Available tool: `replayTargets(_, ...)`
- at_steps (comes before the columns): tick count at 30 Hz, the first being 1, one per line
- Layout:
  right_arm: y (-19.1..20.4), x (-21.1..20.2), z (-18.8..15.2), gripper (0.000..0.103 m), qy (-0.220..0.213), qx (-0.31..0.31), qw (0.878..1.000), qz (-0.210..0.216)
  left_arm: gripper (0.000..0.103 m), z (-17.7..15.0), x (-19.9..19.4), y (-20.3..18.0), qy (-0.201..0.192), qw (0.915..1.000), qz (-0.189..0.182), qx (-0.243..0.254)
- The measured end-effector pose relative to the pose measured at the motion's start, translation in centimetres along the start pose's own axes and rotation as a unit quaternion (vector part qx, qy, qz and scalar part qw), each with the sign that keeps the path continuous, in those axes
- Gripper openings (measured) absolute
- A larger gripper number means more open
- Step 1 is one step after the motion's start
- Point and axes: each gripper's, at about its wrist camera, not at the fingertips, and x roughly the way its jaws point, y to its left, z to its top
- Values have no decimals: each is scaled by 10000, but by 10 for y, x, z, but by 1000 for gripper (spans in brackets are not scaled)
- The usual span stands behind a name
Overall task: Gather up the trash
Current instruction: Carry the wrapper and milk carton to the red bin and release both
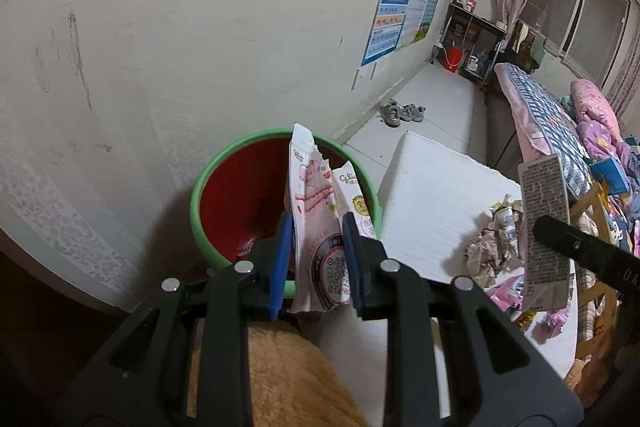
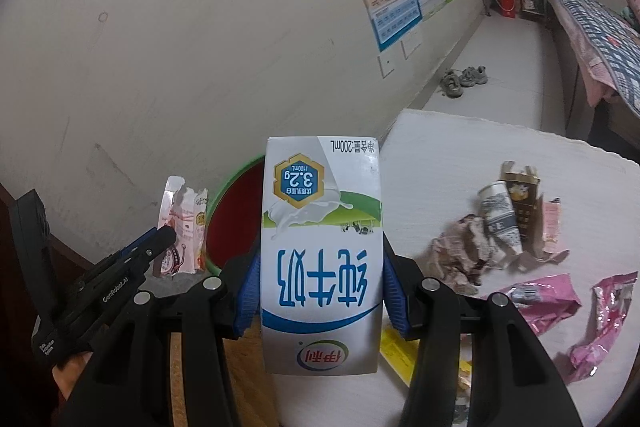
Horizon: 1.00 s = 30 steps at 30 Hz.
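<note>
My left gripper [image 1: 316,227] is shut on a torn pink-and-white snack wrapper [image 1: 316,203] and holds it upright over the near rim of a red bin with a green rim [image 1: 240,195]. The wrapper also shows in the right wrist view [image 2: 182,223], left of the bin [image 2: 232,219]. My right gripper [image 2: 320,267] is shut on a white and blue milk carton [image 2: 320,251], held upside down just right of the bin. The carton shows in the left wrist view [image 1: 546,227].
A white table [image 2: 440,163] holds a pile of trash: crumpled paper [image 2: 460,259], a paper cup [image 2: 500,219], a brown box [image 2: 524,203], pink wrappers [image 2: 540,303] and yellow scraps [image 2: 400,347]. A wall stands behind the bin. Shoes [image 2: 464,79] lie on the floor; a bed [image 2: 600,39] is at the right.
</note>
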Motion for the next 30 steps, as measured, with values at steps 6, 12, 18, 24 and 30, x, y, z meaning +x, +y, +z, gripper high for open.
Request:
replayTargets(6,8,17,5,50,131,-12,9998,152,25,3,7,12,9,9999,87,-62)
replayTargets(12,21,38,18,50,246,-107,9993,279,25,6,22,20,90,9998,134,-144)
replayTargets(18,34,63,31,50,349,-200,9985,368,25,11,39,27,190,9994,194,-191)
replayTargets(24,43,88,46,50,455,-267,9975,479,25,18,55,36,255,9990,283,-245)
replayTargets(30,47,110,56,50,614,-233,9962,580,25,19,69,44,369,9982,316,-355)
